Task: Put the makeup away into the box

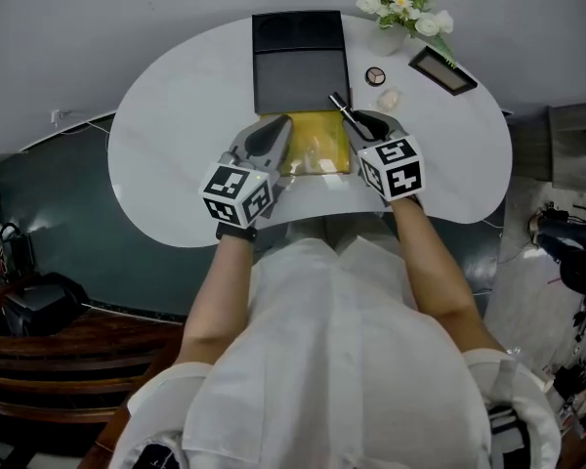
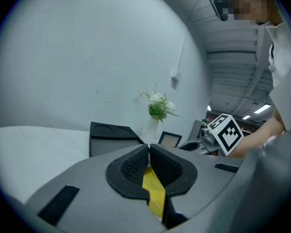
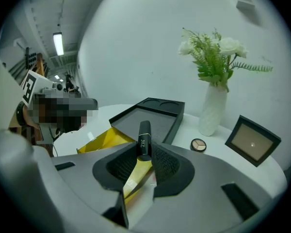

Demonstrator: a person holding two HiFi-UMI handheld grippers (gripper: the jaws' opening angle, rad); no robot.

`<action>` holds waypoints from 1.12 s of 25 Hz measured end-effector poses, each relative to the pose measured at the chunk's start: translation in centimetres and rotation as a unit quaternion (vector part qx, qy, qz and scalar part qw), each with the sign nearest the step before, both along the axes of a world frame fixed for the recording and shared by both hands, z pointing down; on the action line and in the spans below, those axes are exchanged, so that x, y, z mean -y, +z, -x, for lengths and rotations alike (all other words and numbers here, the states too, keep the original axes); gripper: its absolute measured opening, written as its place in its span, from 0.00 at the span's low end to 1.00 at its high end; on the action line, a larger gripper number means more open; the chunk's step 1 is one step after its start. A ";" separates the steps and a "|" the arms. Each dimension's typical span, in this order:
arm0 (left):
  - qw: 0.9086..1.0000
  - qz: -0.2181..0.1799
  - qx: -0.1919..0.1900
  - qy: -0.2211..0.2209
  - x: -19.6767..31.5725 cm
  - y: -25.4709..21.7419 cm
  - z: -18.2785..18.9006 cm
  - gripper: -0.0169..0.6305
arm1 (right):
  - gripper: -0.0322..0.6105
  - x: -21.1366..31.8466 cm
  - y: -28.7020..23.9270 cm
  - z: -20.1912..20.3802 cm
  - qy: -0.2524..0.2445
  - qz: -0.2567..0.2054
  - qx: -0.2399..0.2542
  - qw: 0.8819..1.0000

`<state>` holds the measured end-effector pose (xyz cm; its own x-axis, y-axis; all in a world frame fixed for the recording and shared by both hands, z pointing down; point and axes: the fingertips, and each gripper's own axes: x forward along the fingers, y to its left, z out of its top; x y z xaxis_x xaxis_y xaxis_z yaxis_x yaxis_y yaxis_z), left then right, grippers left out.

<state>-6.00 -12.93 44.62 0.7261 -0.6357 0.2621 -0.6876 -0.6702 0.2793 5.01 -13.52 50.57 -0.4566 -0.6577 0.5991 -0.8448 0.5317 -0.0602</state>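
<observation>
An open black box [image 1: 300,62] with a grey floor lies at the table's far middle. In front of it lies a yellow pouch [image 1: 317,145]. At the pouch's left edge my left gripper [image 1: 283,133] is shut, and a strip of the yellow pouch [image 2: 154,191] shows pinched between its pads. My right gripper [image 1: 359,125] is shut on a slim black makeup tube [image 1: 340,106] that sticks out past its tips. The tube [image 3: 144,142] hangs above the pouch's right side, pointing toward the box [image 3: 150,115]. A round compact [image 1: 375,76] and a small pale item [image 1: 389,99] lie right of the box.
A white vase of flowers [image 1: 391,32] and a small dark picture frame [image 1: 442,70] stand at the far right of the white table [image 1: 176,154]. The table's rounded front edge runs just under both grippers. A dark floor and clutter surround the table.
</observation>
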 end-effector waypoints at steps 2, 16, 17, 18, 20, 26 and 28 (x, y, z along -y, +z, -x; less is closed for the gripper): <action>1.000 -0.001 0.000 -0.009 -0.1 0.0 0.7 0.07 | 0.19 -0.4 0.5 1.5 -0.026 0.008 -0.002 1.000; 0.997 0.009 0.002 -0.072 -1.8 0.5 5.6 0.07 | 0.19 -2.3 6.6 10.5 -0.199 0.079 -0.087 0.973; 0.997 0.010 0.002 -0.074 -1.9 0.6 5.8 0.07 | 0.19 -2.4 6.8 10.9 -0.209 0.082 -0.098 0.969; 0.997 0.011 0.002 -0.075 -1.9 0.6 5.9 0.07 | 0.19 -2.4 7.0 11.2 -0.218 0.086 -0.107 0.966; 0.997 0.013 0.001 -0.077 -1.9 0.8 6.0 0.07 | 0.19 -2.6 7.5 11.7 -0.229 0.100 -0.112 0.962; 0.997 0.017 -0.001 -0.075 -1.8 1.0 6.0 0.07 | 0.19 -2.8 8.4 12.4 -0.245 0.119 -0.131 0.953; 0.997 0.017 -0.001 -0.073 -1.6 1.1 5.9 0.07 | 0.19 -2.6 8.4 12.5 -0.254 0.110 -0.137 0.951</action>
<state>-11.87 -11.30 45.70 0.6278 -0.7249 0.2836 -0.7759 -0.5535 0.3027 -7.50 -10.91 58.96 -0.4892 -0.2380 0.8390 -0.4815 0.8759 -0.0323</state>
